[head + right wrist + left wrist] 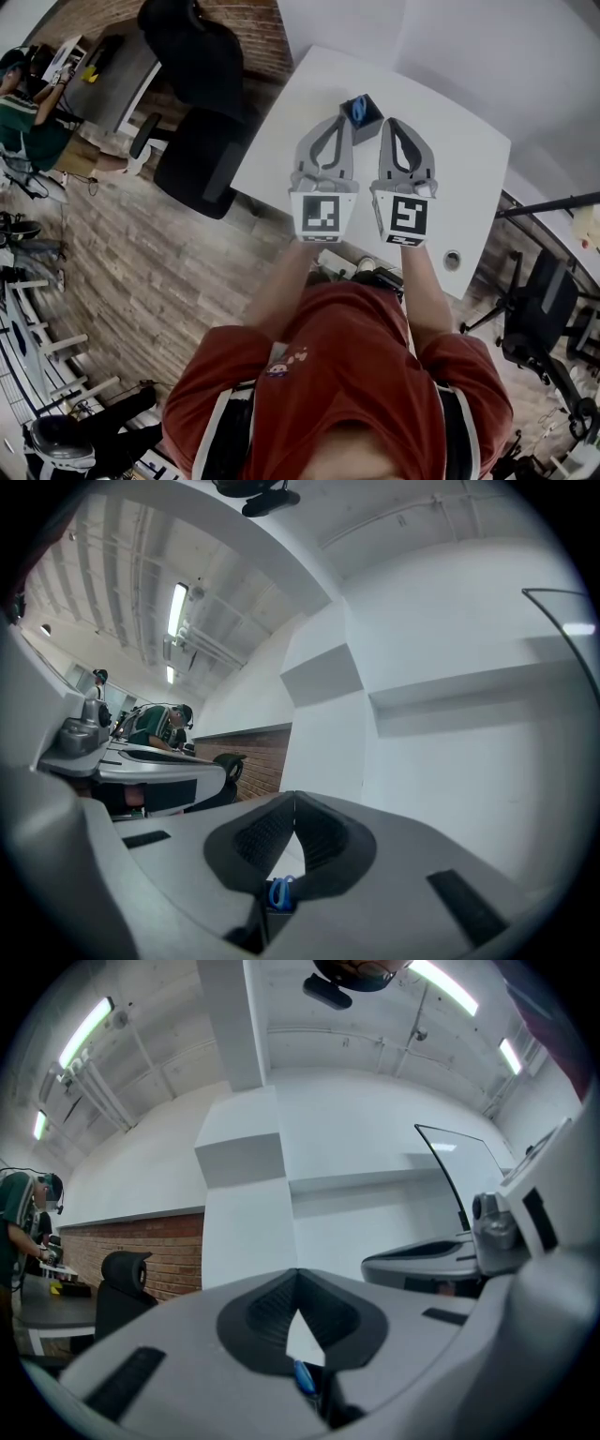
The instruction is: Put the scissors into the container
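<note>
Scissors: blue handles (357, 110) stand upright in the dark container (368, 122), blades hidden.
Tabletop: white (469, 159) beneath the container; brick wall behind.
Jaws: left gripper (343, 120) and right gripper (388, 123) flank the container, both closed, empty.

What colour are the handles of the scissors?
Blue. The head view shows the scissors handles best, sticking out of the dark container.

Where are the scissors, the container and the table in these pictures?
scissors (357, 110): head view, on the blue handle loop.
container (373, 118): head view, on its dark side wall.
table (473, 173): head view, on the bare white top near its right edge.
</note>
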